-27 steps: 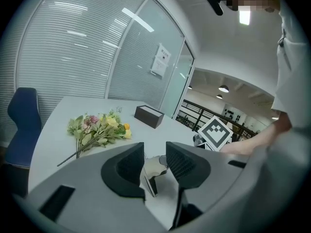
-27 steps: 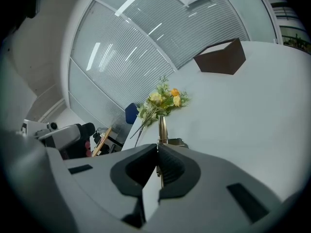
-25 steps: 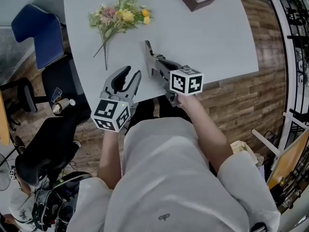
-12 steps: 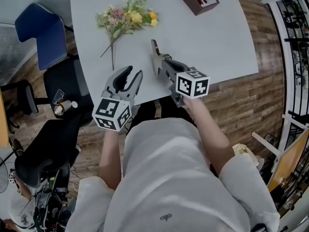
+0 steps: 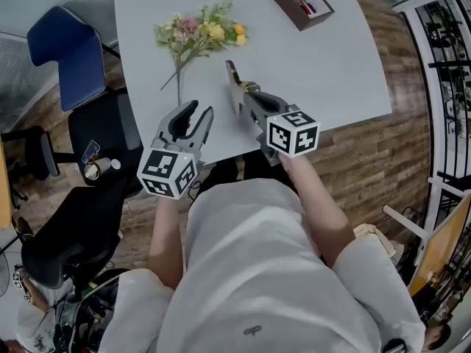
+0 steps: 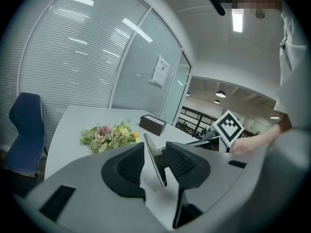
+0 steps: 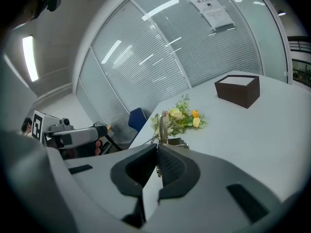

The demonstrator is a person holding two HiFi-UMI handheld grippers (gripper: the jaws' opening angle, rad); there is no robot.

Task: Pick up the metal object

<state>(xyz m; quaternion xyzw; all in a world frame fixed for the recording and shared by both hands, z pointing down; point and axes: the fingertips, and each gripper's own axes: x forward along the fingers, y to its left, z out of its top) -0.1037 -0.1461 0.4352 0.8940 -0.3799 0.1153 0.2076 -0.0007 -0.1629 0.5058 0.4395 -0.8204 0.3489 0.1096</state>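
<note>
Head view, nearest things first: both of my forearms reach out over the near edge of the grey table (image 5: 316, 57), with a gripper in each hand. On my left, the left gripper (image 5: 200, 110) hangs over the table edge with its fingers spread wide. The left gripper view shows nothing pinched between them, only tabletop and, further off through the gap, the metal object (image 5: 231, 76).

On my right, the right gripper (image 5: 247, 96) sits a little further in over the table, with its marker cube (image 5: 293, 132) facing up. In the right gripper view the pads are almost together, clamped on the metal object. It's a slim silvery piece that sticks out past the fingertips towards the flowers. I can't tell from here whether its lower end is clear of the tabletop. The two grippers are near each other but apart, and the object is just ahead and to the right of the left one's tips.

Beyond the object lies a bunch of flowers (image 5: 200, 34) in yellow, pink and green, with stems trailing back towards the left gripper. Well past that, near the table's far right, there's a brown box (image 5: 299, 0) with something red inside.

Off the table's left side are a black chair (image 5: 103, 127) close in and a blue chair (image 5: 62, 54) further out. Wooden floor (image 5: 368, 160) shows on the right.
</note>
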